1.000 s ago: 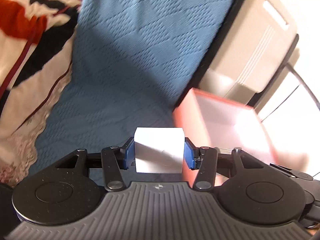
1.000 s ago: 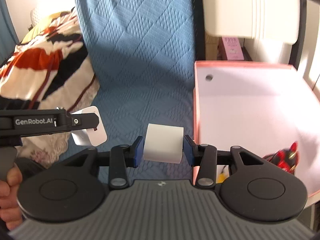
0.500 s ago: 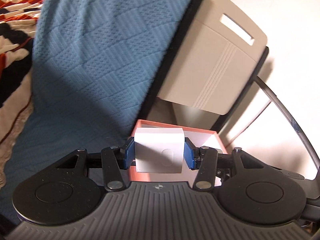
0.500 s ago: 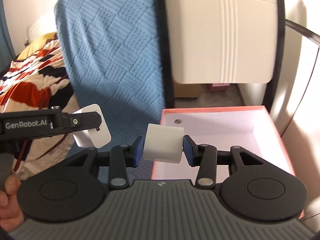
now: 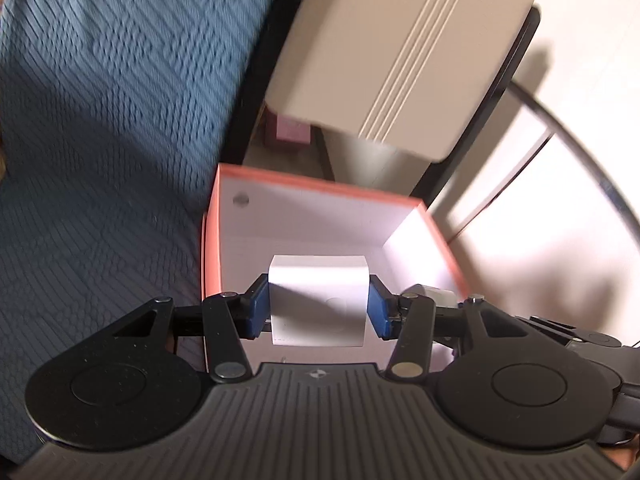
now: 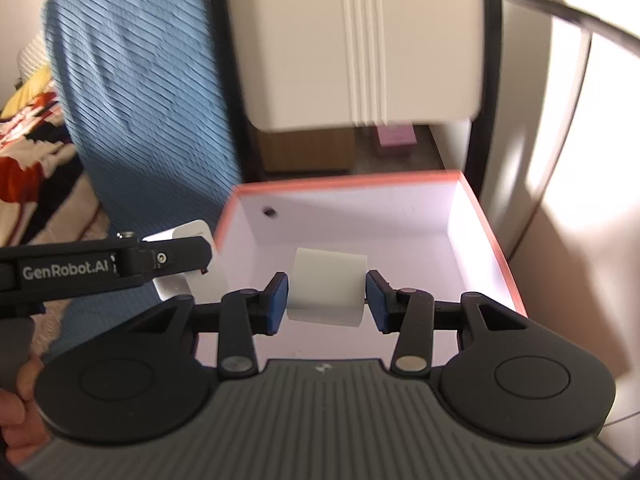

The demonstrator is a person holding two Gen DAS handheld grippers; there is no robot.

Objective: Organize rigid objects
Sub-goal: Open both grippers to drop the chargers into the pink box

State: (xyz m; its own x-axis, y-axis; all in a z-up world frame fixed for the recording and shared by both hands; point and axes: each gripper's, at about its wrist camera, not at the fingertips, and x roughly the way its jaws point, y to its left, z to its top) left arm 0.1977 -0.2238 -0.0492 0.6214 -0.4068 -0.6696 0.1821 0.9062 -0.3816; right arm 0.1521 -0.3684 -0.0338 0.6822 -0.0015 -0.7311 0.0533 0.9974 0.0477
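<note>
Since a second ago both grippers have travelled sideways off the blue quilted bedspread (image 5: 104, 128), and the pink-rimmed cardboard box (image 6: 486, 216), then off to the right of them, now lies straight ahead under both.

The left gripper (image 5: 318, 309) is clamped about half-open on a white cube-shaped block (image 5: 318, 300), its blue pads (image 5: 256, 309) pressed flat against the block's two sides. In the left wrist view the block hangs above the box's white interior, near the box's left wall. The right gripper (image 6: 326, 295) grips a second white block (image 6: 326, 292) the same way, a little narrower and slightly tilted, with a blue pad on each side; it too sits over the open box, roughly mid-width.

In the right wrist view the left gripper comes in from the left as a black arm marked "GenRobot.AI", its block right at the box's left rim. A person's fingers (image 6: 16, 412) show at the lower left edge.

The box has a small round hole (image 6: 269, 212) in its far wall. Beyond it stands a beige ribbed panel (image 6: 360, 40) in a black frame. A patterned red, black and white blanket (image 6: 28, 152) lies far left.
</note>
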